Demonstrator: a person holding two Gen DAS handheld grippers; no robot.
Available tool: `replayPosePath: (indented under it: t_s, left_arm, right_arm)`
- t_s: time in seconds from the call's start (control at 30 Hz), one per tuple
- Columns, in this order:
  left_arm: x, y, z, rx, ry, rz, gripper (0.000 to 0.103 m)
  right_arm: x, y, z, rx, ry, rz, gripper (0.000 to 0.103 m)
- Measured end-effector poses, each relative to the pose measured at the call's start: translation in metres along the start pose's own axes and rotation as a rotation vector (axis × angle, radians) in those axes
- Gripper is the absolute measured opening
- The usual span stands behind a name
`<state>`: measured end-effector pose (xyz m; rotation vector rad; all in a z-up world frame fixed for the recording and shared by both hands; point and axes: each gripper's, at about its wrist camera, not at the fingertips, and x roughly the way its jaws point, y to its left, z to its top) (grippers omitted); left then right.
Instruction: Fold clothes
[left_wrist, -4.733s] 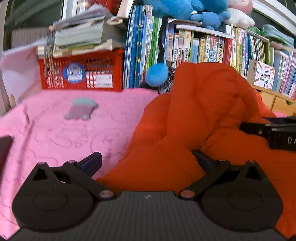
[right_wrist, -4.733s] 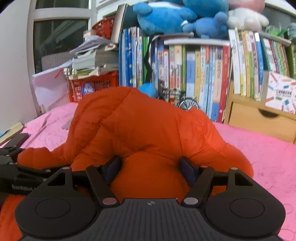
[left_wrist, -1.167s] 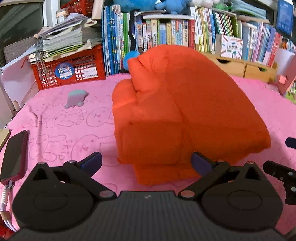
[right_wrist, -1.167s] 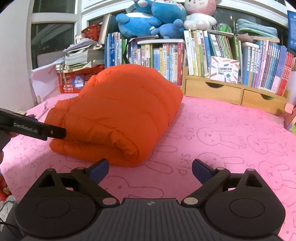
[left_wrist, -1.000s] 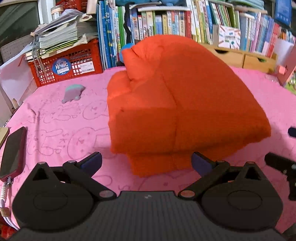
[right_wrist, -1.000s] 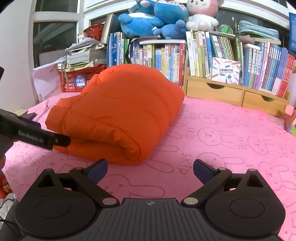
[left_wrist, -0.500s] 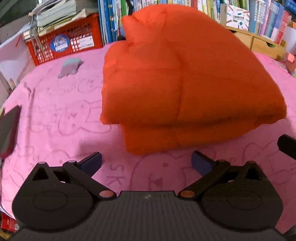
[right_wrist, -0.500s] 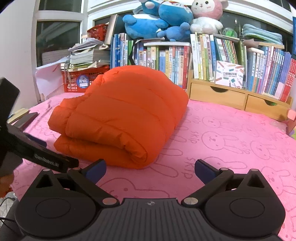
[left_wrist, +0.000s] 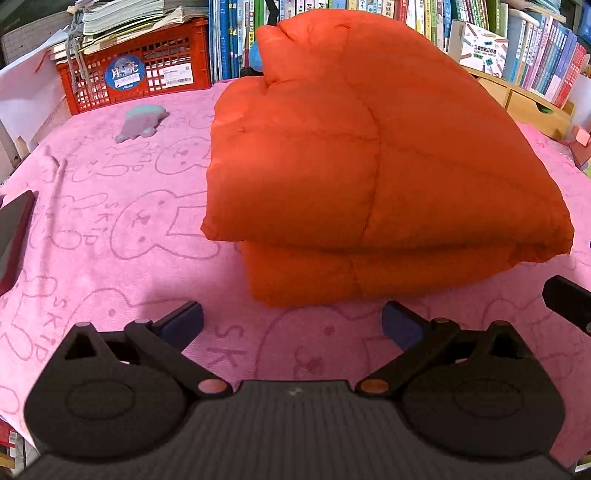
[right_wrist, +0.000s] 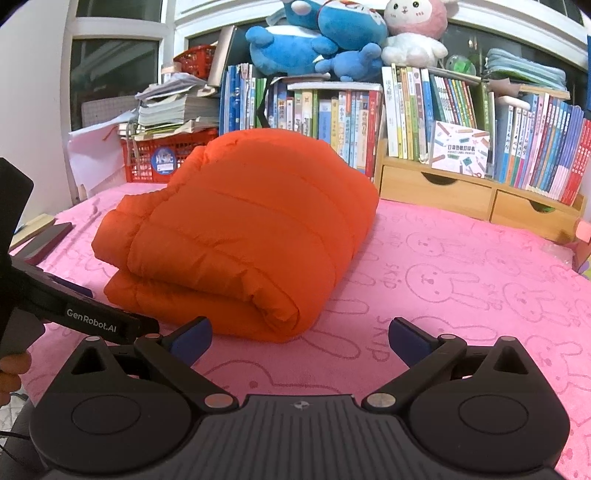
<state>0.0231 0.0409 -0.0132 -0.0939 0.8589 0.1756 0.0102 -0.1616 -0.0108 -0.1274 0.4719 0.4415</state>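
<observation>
An orange puffer jacket (left_wrist: 369, 166) lies folded in a thick bundle on the pink bunny-print cloth (left_wrist: 122, 221); it also shows in the right wrist view (right_wrist: 240, 236). My left gripper (left_wrist: 291, 325) is open and empty, just short of the bundle's near edge. My right gripper (right_wrist: 299, 339) is open and empty, a little back from the bundle's near right corner. The left gripper's body (right_wrist: 74, 314) shows at the left of the right wrist view.
A red crate (left_wrist: 140, 74) with stacked papers and rows of books (right_wrist: 332, 110) stand at the back. Wooden drawers (right_wrist: 461, 192) stand at the back right. A small grey-teal toy (left_wrist: 140, 118) lies on the cloth. A dark phone (left_wrist: 14, 232) lies at the left edge.
Both grippers let go of the jacket and drew back from it. The jacket now lies folded on its own. The left gripper has tipped slightly downward toward the cloth.
</observation>
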Motion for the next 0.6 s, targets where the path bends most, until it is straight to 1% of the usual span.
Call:
replayPosePath:
  t_s: [0.13,0.2,0.37,0.6]
  left_arm:
    - [0.0031,0.0010,0.0005,-0.015,-0.023,0.004,0.103]
    - [0.0038,0.0019,0.0018,-0.027,-0.022,0.005,0.103]
    - [0.0036,0.0009,-0.0022,-0.012,-0.043,0.012,0.103]
    - [0.0041,0.0015,0.0001,-0.009,-0.028,0.005,0.103]
  right_arm:
    - [0.0014,0.0015,0.0017,-0.002,-0.009,-0.005,0.103]
    - [0.0020,0.0028,0.0020,-0.007,-0.012,-0.005,0.103]
    - [0.0028,0.0053,0.0027,-0.028,-0.019,-0.006,0.103]
    - [0.0020,0.0087,0.0037,-0.027,-0.020,-0.008,0.103]
